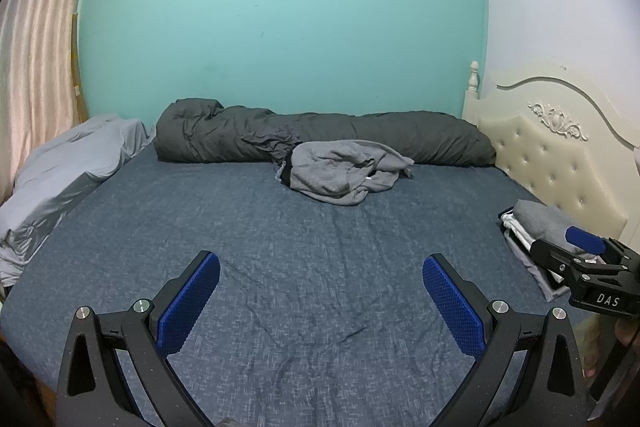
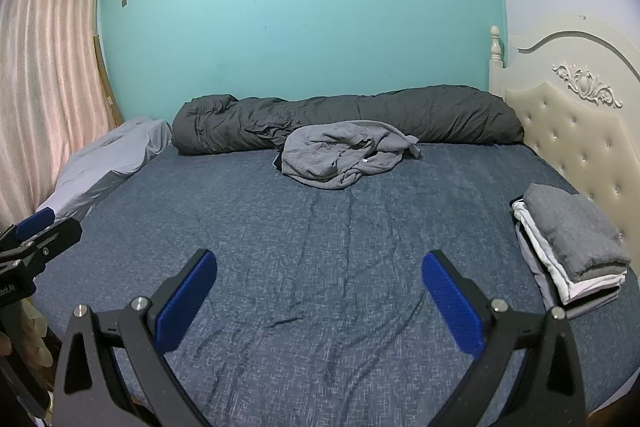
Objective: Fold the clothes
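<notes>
Both grippers' jaws apart, empty; only right cam shows whole folded stack w/o blockage.

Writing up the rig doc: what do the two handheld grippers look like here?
Both match: the left gripper and right gripper have matte black angular linkage arms with silver pivot pins and flat blue fingers with a knurled face. White "DAS" lettering marks the right gripper's body in the left wrist view. No cables visible.

one crumpled grey garment, one stack of folded clothes, one rolled dark duvet, one pale pillow, one headboard, one curtain, two grippers.
</notes>
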Available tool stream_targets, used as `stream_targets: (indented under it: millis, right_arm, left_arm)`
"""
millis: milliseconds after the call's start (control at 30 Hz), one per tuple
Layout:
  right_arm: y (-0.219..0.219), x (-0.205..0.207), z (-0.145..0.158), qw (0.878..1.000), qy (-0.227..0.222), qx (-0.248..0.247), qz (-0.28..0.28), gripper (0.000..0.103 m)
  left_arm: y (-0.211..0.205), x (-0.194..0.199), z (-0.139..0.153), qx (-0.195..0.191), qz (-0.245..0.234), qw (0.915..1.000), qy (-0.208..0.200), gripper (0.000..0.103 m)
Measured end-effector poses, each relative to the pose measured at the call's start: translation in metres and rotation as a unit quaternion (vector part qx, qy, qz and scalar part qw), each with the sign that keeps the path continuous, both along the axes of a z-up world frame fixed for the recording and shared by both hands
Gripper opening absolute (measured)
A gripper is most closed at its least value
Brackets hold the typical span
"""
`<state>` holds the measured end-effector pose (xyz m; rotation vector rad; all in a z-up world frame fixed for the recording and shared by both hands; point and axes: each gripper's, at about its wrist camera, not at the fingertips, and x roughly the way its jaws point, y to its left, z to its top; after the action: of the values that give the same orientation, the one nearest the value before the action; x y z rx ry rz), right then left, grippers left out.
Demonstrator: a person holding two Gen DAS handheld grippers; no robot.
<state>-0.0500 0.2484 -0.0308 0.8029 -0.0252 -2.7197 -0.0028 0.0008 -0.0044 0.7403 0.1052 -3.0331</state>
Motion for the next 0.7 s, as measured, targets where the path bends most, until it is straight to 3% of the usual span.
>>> stream_targets:
  millis: [367,700]
  right_arm:
    - [-0.002,-0.029,-0.020,1.000,-0.015,-0.007,0.003,0.103]
    - [-0.017,-0.132,-0.075,0.997,-0.071,-0.026,0.020,0.103]
  left_arm:
    - [-0.010,-0.026,-0.014,0.007,0.012,0.9998,-0.010,0.103]
    - [-0.043,-0.108,-0.058,0.054,0.031,0.9970,-0.046,0.103]
